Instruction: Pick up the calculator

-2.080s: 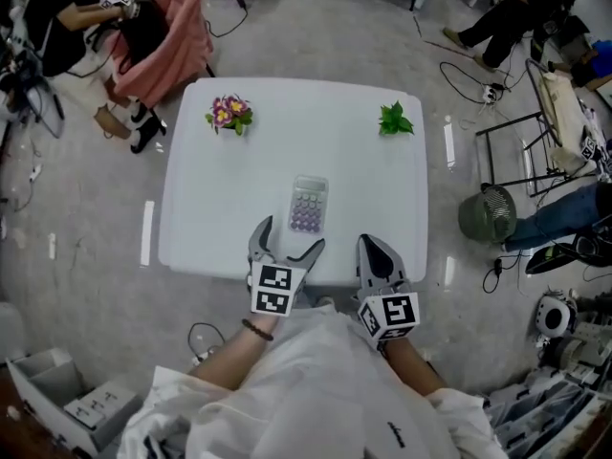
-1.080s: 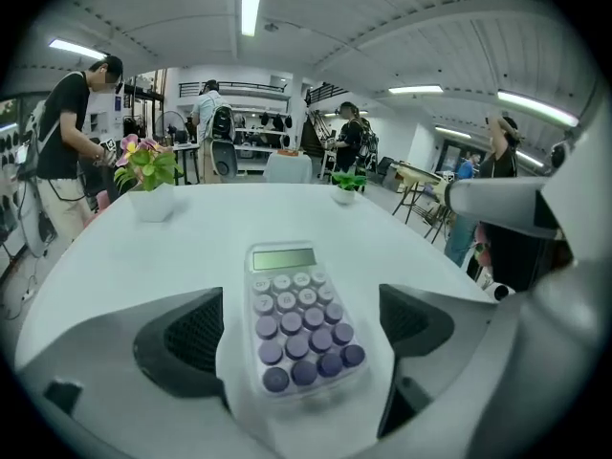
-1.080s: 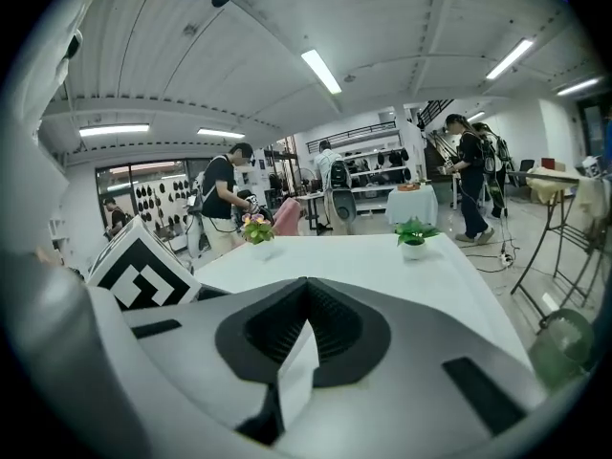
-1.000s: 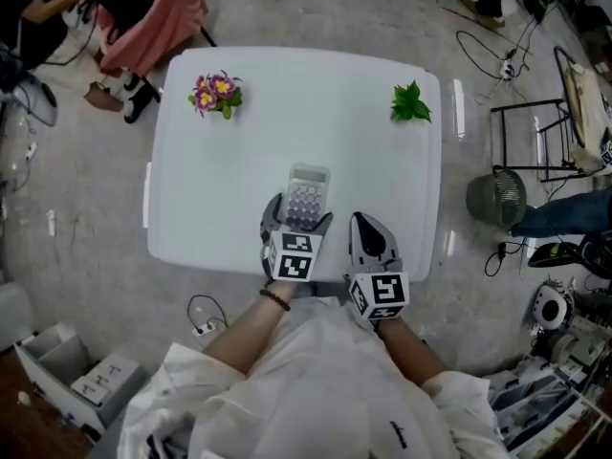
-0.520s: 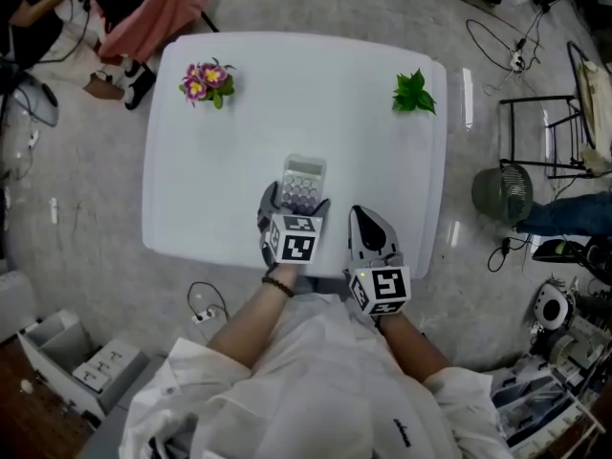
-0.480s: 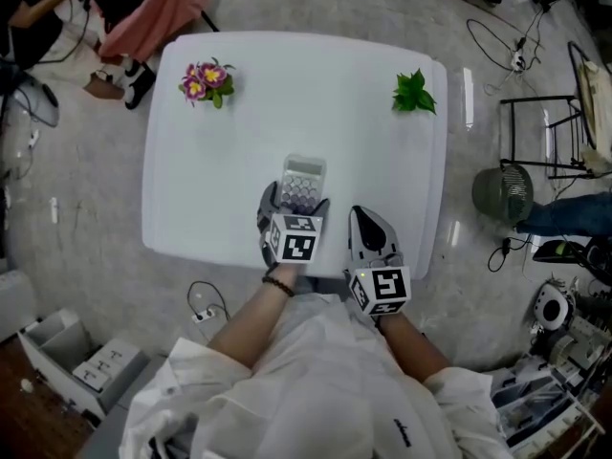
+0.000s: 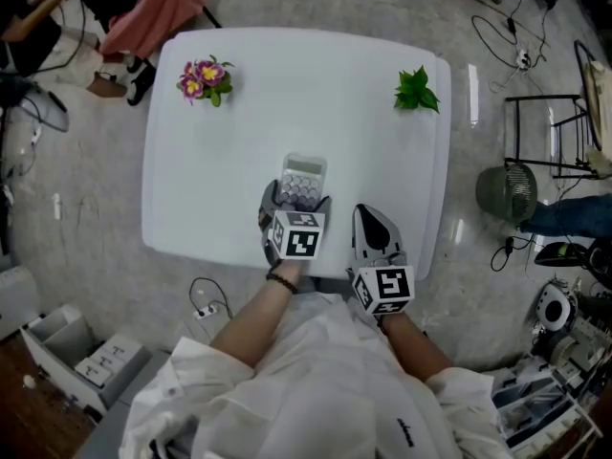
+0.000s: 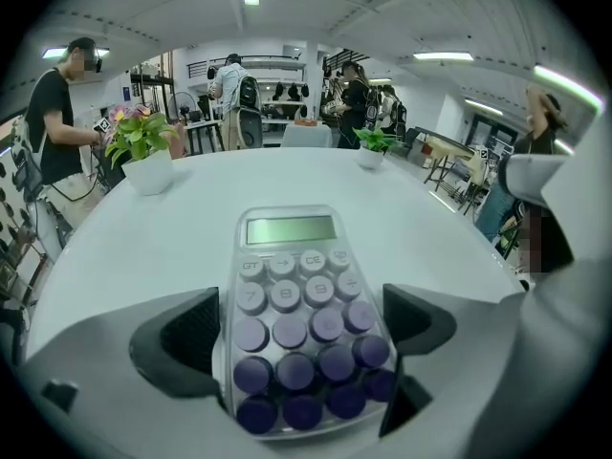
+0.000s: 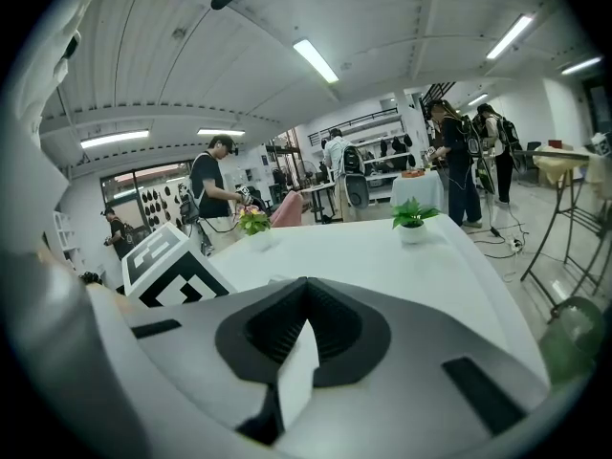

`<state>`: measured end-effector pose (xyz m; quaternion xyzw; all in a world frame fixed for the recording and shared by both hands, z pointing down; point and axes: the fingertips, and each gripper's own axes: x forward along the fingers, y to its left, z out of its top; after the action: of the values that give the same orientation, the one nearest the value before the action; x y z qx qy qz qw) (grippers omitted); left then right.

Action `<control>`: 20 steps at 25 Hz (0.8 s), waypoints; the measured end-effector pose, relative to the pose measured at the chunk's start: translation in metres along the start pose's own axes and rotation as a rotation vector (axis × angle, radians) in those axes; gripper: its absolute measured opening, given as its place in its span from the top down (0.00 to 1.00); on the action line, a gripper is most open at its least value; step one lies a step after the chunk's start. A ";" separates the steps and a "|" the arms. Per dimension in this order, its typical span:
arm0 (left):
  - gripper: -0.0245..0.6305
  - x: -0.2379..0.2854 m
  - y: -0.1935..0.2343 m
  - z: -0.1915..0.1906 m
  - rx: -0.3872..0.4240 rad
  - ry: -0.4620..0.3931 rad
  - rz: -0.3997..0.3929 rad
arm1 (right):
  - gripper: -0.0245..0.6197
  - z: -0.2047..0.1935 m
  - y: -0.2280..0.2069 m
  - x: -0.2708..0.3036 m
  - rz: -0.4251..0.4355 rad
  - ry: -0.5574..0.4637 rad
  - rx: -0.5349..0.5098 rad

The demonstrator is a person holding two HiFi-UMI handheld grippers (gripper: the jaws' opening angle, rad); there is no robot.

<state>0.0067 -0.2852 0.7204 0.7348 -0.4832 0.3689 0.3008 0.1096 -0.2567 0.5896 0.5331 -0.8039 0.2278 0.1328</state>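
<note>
**Head view.** One calculator [image 7: 303, 171] lies flat on the single white table [image 7: 316, 84]. Its keypad end sits between the jaws of the left gripper [image 7: 295, 197], and its display end reaches beyond the fingertips. The right gripper [image 7: 371, 220] hovers just to the right of the left one, apart from the calculator. Far ahead of both grippers stand two small potted plants: one flowering [image 7: 203, 76] to the left and one green [image 7: 417, 92] to the right.

**Left gripper view.** The left gripper [image 8: 301, 338] has its jaws narrowed onto the two long edges of the calculator [image 8: 296, 318], a pad against each side of the purple key rows. The calculator rests on the table, not yet raised. Judged from its look, it is a light, stiff plastic case with smooth sides and raised round keys. The long edges are the place to hold it. Because the hold is near one end, the display end may droop on lifting, and the smooth sides may slip under a weak squeeze.

**Right gripper view.** The right gripper [image 9: 301, 338] has its jaws brought together with nothing between them. The count is two grippers, one of them holding the calculator
</note>
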 end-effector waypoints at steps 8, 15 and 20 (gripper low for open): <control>0.19 -0.003 -0.001 0.001 0.027 -0.025 -0.007 | 0.94 0.001 0.001 -0.006 -0.013 -0.008 0.001; 0.19 -0.005 0.000 0.000 0.048 -0.024 -0.039 | 0.94 0.005 -0.004 -0.013 -0.033 -0.019 0.001; 0.19 -0.008 0.000 0.002 0.041 -0.025 -0.054 | 0.94 0.007 -0.004 -0.015 -0.040 -0.026 0.002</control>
<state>0.0052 -0.2830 0.7129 0.7581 -0.4592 0.3614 0.2896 0.1197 -0.2500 0.5774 0.5521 -0.7945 0.2191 0.1262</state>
